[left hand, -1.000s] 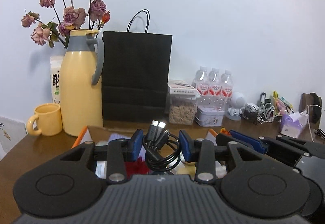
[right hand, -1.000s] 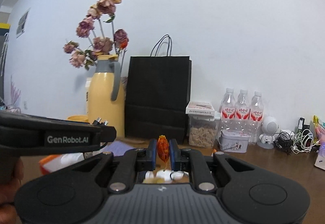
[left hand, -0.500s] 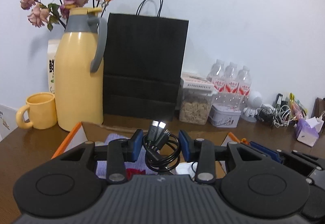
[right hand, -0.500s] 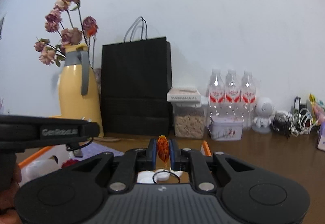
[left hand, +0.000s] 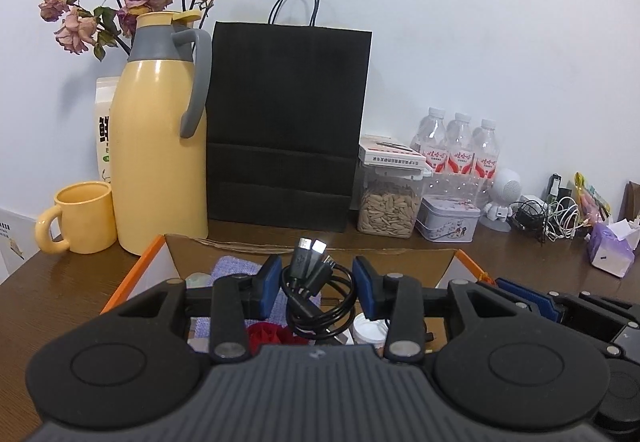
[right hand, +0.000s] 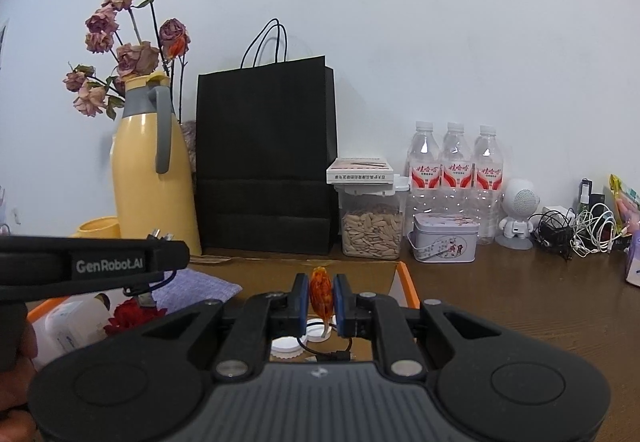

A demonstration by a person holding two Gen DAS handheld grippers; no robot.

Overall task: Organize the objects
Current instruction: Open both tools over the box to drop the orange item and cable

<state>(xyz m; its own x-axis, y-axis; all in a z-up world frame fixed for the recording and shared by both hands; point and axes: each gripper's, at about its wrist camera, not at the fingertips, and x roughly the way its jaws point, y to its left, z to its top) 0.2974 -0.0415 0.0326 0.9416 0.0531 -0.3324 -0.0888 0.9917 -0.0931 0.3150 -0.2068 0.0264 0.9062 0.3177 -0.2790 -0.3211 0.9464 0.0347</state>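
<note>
My left gripper (left hand: 316, 284) is shut on a coiled black USB cable (left hand: 318, 298), its plugs pointing up, held above an open cardboard box with orange edges (left hand: 312, 254). My right gripper (right hand: 321, 294) is shut on a small orange wrapped piece (right hand: 321, 290) over the same box (right hand: 406, 282). In the box lie a purple cloth (right hand: 192, 290), a red flower (right hand: 130, 316) and white lids (right hand: 286, 348). The left gripper shows from the side in the right wrist view (right hand: 92, 266).
At the back of the wooden table stand a yellow thermos (left hand: 160, 161) with dried roses, a yellow mug (left hand: 82, 217), a black paper bag (left hand: 286, 125), a seed jar (left hand: 390, 207), a tin (left hand: 448, 217), water bottles (left hand: 460, 153), tangled chargers (left hand: 548, 215) and a tissue pack (left hand: 612, 250).
Both grippers moved forward over the box, still holding the cable and the orange piece. The back-wall objects look nearer and the box interior shows more.
</note>
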